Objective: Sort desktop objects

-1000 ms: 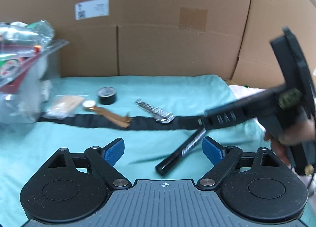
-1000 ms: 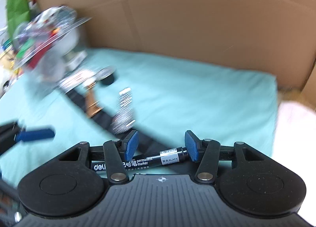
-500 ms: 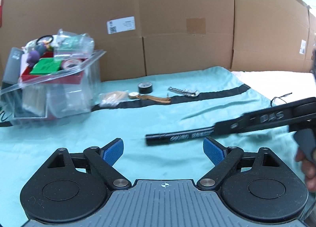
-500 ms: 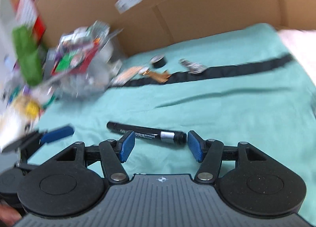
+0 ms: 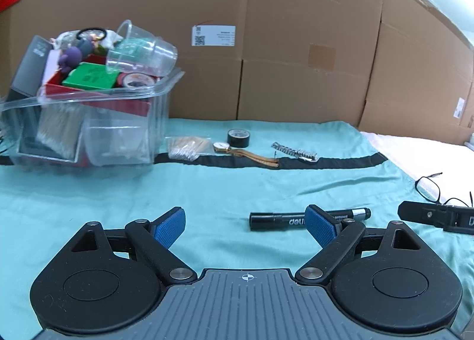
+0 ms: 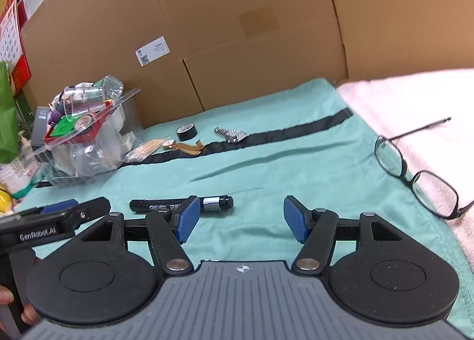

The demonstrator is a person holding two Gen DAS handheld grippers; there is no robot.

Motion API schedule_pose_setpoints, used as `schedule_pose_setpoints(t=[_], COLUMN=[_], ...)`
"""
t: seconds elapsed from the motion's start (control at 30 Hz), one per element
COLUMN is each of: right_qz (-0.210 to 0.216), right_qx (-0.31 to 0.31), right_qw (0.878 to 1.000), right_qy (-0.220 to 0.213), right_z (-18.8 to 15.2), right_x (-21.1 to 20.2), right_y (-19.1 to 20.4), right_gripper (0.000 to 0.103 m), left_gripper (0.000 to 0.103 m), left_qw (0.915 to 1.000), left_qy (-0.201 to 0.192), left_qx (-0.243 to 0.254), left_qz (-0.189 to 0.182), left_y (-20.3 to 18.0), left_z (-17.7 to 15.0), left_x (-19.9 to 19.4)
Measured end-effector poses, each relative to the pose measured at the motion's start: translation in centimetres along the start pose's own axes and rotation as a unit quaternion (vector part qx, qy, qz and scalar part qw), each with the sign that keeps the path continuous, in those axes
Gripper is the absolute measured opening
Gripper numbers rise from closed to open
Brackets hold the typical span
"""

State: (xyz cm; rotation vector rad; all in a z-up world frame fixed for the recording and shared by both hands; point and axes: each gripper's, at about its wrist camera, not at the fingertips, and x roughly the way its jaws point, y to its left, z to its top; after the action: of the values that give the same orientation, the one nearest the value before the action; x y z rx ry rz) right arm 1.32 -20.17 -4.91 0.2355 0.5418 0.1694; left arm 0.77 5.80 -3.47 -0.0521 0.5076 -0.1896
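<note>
A black Deli permanent marker (image 5: 278,221) lies flat on the teal cloth (image 5: 207,192). My left gripper (image 5: 246,223) is open just short of it, and its right finger covers part of the barrel. My right gripper (image 6: 240,220) has its jaws opening, with only cloth between them. The marker (image 6: 216,203) sits just past its left finger. My left gripper (image 6: 74,209) shows at the left edge of the right wrist view. A clear bin (image 5: 89,97), heaped with small items, stands at the back left.
Along the cloth's black stripe lie a black tape roll (image 5: 238,138), a gold watch (image 5: 225,147), a metal watch band (image 5: 296,152) and a packet of sticks (image 5: 186,147). Black glasses (image 6: 414,174) straddle the cloth's right edge and a pink towel. Cardboard boxes wall the back.
A second ago the marker sat between the right gripper's pads; now it lies on the cloth to their left, and those jaws stand wider. Both grippers have pulled back from the cardboard.
</note>
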Motion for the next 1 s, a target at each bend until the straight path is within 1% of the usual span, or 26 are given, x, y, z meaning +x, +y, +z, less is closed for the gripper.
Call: schedule_pose_setpoints(t=[0.1,0.17,0.23,0.3,0.37,0.43,0.5,0.6,0.63,0.73,0.8,0.87,1.0], right_qz=[-0.011,-0.019,-0.02,-0.015,-0.017,-0.021,-0.025,-0.016,-0.015,-0.018,-0.013,-0.009,0.002], right_qx=[-0.018,-0.033,-0.033,-0.024,-0.013,-0.012,-0.004,0.021,0.024,0.018,0.019,0.022,0.027], right_qw=[1.0,0.999,0.999,0.999,1.0,1.0,1.0,1.0,1.0,1.0,1.0,1.0,1.0], right_qy=[-0.009,-0.014,-0.019,-0.021,-0.023,-0.013,-0.01,-0.004,-0.004,-0.001,-0.002,-0.01,-0.011], right_z=[0.1,0.2,0.3,0.4,0.5,0.5,0.5,0.4,0.3,0.1,0.2,0.2,0.1], right_x=[0.3,0.4,0.6,0.9,1.2,1.7,2.0,2.3,2.4,2.8,3.0,3.2,3.9], right_y=[0.7,1.1,1.3,1.2,1.2,1.2,1.0,0.4,0.2,0.2,0.2,0.2,0.3], right_gripper=[0.067,0.07,0.071,0.071,0.072,0.075,0.075,0.075,0.075,0.076,0.08,0.087,0.087], left_gripper=[0.093,0.093,0.094,0.099,0.102,0.102,0.102,0.102,0.102,0.102,0.102,0.103,0.103], left_qw=[0.9998,0.9992,0.9985,0.998,0.9975,0.9974,0.9976,0.9976,0.9976,0.998,0.9977,0.9973,0.9966], left_qy=[-0.008,-0.016,-0.022,-0.025,-0.023,-0.017,-0.008,0.004,0.01,0.009,0.018,0.034,0.052], left_qx=[0.02,0.038,0.05,0.058,0.066,0.069,0.069,0.068,0.067,0.054,0.056,0.053,0.054], left_qz=[-0.003,0.0,-0.001,0.007,0.015,0.013,0.004,-0.01,-0.016,-0.033,-0.032,-0.036,-0.034], left_y=[-0.4,-0.9,-1.4,-1.9,-2.2,-2.5,-2.7,-2.8,-2.8,-2.3,-2.3,-2.3,-2.4], left_z=[0.1,0.1,0.0,0.0,0.0,0.0,-0.2,-0.5,-0.5,-0.4,-0.3,-0.2,-0.2], left_x=[0.4,0.3,0.3,0.6,1.1,1.5,2.0,2.6,2.8,2.9,3.4,4.0,4.7])
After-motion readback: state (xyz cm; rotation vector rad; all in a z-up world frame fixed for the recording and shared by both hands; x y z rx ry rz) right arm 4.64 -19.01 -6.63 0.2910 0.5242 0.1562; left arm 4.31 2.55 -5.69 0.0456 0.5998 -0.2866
